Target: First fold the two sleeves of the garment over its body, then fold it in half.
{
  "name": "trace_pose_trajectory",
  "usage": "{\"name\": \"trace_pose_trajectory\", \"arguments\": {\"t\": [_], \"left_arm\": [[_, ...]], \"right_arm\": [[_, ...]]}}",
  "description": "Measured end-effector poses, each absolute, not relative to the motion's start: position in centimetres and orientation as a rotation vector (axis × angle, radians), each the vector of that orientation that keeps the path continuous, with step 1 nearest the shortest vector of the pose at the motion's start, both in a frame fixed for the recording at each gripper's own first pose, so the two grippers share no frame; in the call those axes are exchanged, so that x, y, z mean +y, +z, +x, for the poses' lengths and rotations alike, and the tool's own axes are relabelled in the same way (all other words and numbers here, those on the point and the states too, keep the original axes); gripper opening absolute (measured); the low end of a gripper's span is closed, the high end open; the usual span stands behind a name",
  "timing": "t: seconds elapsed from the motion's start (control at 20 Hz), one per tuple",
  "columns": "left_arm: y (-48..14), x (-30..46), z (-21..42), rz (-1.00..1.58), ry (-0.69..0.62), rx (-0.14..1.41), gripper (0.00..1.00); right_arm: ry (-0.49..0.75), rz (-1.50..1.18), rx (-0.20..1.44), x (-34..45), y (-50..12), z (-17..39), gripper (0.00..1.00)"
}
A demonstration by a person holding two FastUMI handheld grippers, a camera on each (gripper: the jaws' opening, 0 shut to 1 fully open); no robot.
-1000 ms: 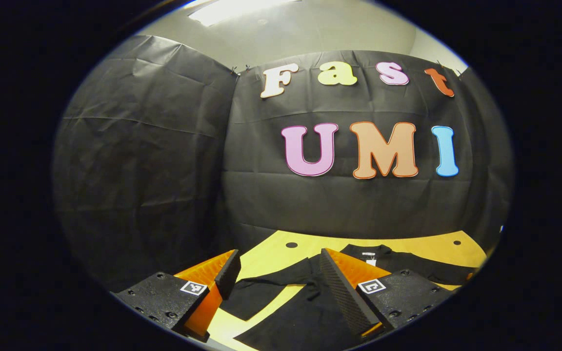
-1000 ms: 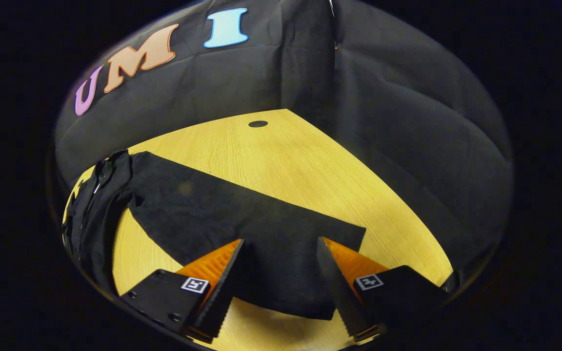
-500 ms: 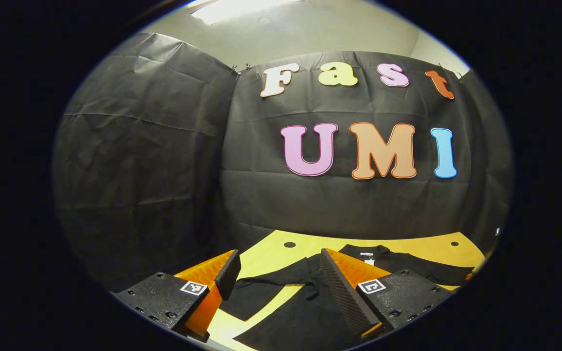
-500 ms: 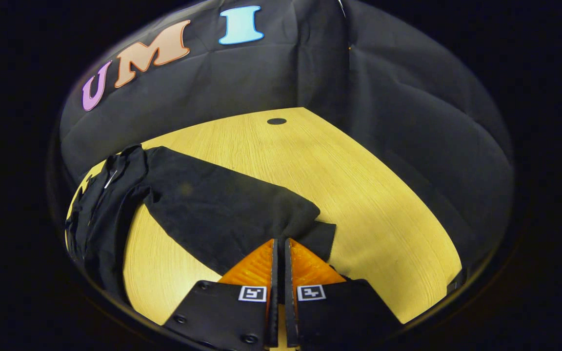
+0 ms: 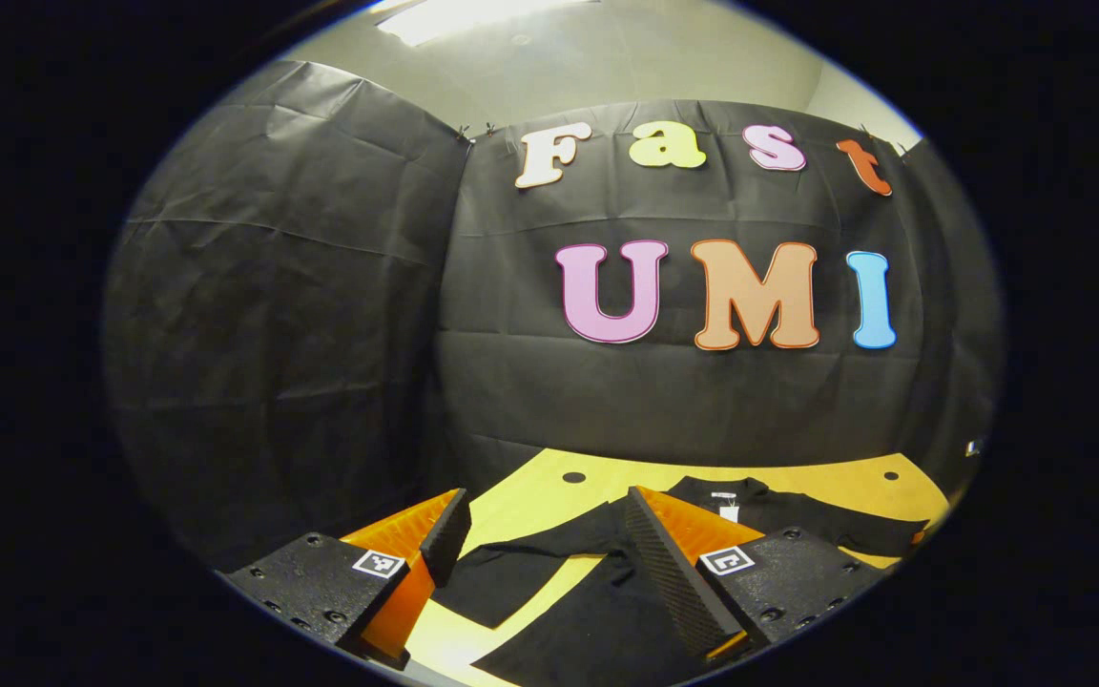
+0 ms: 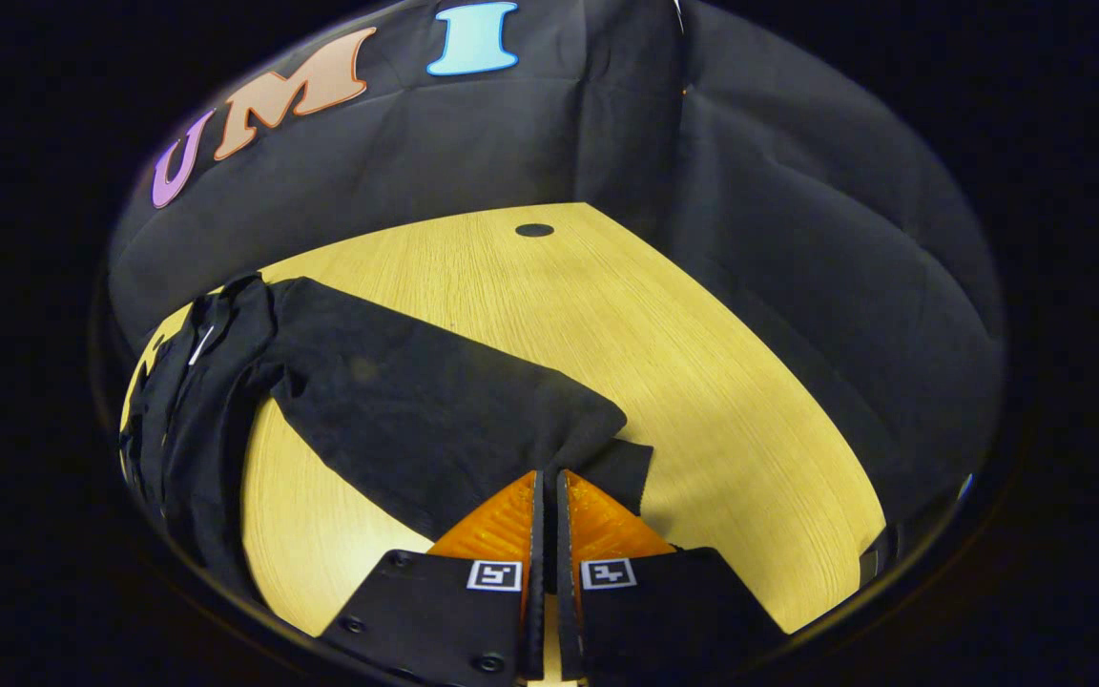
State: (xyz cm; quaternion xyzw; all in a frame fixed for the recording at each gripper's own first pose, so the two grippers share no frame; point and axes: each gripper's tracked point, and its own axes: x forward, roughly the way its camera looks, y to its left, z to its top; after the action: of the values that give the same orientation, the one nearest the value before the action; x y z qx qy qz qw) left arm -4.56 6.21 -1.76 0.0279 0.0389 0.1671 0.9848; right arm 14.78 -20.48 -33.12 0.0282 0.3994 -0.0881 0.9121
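In the left gripper view, our left tool (image 5: 540, 544) sits low in the frame with its fingers spread wide and nothing between them. Beyond it the black garment (image 5: 607, 572) lies flat on the yellow wooden counter (image 5: 530, 487), its near sleeve (image 5: 511, 572) reaching toward the lower left of the frame and its collar toward the centre right. That tool hovers above the cloth; we cannot tell how high.

In the right gripper view, our right tool (image 6: 546, 477) is closed at bottom centre, its two fingers pressed together on the cuff end of the other sleeve (image 6: 435, 410). The fabric puckers just where the tips meet. From that pinch the sleeve runs up and to the left, its long axis slanting toward the garment's body (image 6: 187, 420), which bunches at the left edge of the frame. Bare counter (image 6: 683, 363) spreads to the upper right.

So the body lies left and away from the right tool, along the sleeve's own line. We judge that the fold calls for lifting the cuff and carrying it that way, leftward over the body, with the right tool plainly the nearer one.
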Motion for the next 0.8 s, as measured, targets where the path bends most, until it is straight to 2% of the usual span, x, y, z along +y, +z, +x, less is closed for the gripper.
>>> {"name": "trace_pose_trajectory", "arguments": {"t": [0.35,0.8], "left_arm": [[-2.3,7.6,-4.5,0.029,0.294,0.092,0.98],[-2.2,12.2,-3.9,0.005,0.256,0.084,0.96]], "right_arm": [[-0.175,0.070,0.702,-17.2,-27.1,17.4,0.08],[-0.049,0.112,0.498,-5.0,-17.5,20.6,0.08]]}}
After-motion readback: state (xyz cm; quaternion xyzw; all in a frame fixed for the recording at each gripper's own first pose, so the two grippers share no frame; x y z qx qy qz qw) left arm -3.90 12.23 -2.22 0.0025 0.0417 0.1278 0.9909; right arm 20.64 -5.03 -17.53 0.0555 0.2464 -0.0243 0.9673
